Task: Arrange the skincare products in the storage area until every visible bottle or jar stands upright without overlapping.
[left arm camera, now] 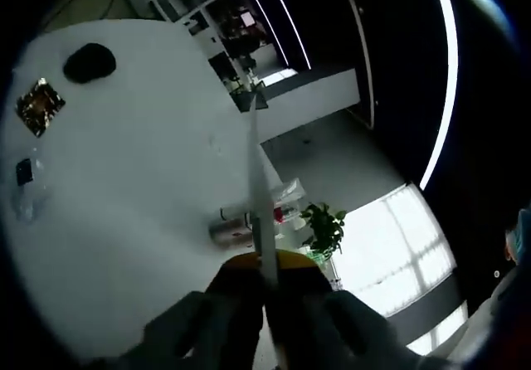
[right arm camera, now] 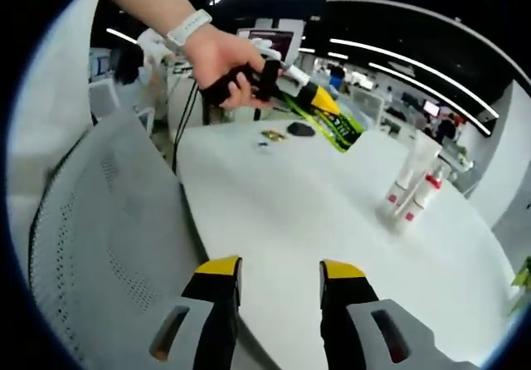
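Note:
My left gripper [left arm camera: 265, 272] is shut on a thin flat tube [left arm camera: 255, 179], which shows as a white edge rising from between the yellow tips. In the right gripper view a hand holds that left gripper [right arm camera: 319, 103] above the far side of the white table [right arm camera: 274, 212], and the tube [right arm camera: 338, 128] looks green and black there. Several white skincare bottles with red caps [right arm camera: 411, 189] stand together on the table's right. In the left gripper view the same group [left arm camera: 284, 211] sits near the table edge, beside a silvery bottle [left arm camera: 231, 231]. My right gripper [right arm camera: 280, 270] is open over the near table edge.
A grey mesh chair [right arm camera: 108, 245] stands close on the left of the table. A black lump [left arm camera: 90, 61], a gold packet [left arm camera: 39, 104] and a small dark item [left arm camera: 23, 171] lie on the table's far part. A potted plant [left arm camera: 323, 227] stands beyond the table.

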The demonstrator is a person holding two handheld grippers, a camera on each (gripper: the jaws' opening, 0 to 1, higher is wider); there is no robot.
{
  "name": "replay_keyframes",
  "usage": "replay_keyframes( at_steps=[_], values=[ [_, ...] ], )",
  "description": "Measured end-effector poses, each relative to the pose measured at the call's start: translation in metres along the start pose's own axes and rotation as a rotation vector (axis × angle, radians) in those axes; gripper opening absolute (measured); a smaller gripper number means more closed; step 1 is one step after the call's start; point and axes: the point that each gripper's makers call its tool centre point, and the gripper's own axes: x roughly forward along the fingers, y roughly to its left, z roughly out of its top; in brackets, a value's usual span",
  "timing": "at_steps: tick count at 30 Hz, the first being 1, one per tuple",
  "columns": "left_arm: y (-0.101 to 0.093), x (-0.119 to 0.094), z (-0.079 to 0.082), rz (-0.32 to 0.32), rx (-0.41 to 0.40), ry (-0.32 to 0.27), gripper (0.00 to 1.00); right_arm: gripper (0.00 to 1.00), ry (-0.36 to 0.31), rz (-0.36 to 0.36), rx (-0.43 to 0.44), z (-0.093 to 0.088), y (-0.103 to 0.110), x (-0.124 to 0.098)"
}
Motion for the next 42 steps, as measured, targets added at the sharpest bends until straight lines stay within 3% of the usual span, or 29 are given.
replay_keyframes(
  at_steps=[11, 22, 32, 42],
  values=[
    [0.020, 0.045, -0.007, 0.087, 0.002, 0.085, 0.00, 0.37, 0.018, -0.002, -0.004, -0.004, 0.000, 0.001],
    [0.038, 0.082, -0.016, 0.101, -0.017, 0.134, 0.00, 0.36, 0.028, 0.009, -0.026, -0.005, 0.004, 0.003],
    [0.054, 0.105, -0.010, 0.105, -0.031, 0.138, 0.00, 0.34, 0.048, -0.004, -0.014, -0.011, 0.001, 0.003],
    [0.075, 0.121, -0.018, 0.125, -0.047, 0.195, 0.00, 0.33, 0.048, 0.008, -0.021, -0.011, 0.004, 0.003]
  ],
)
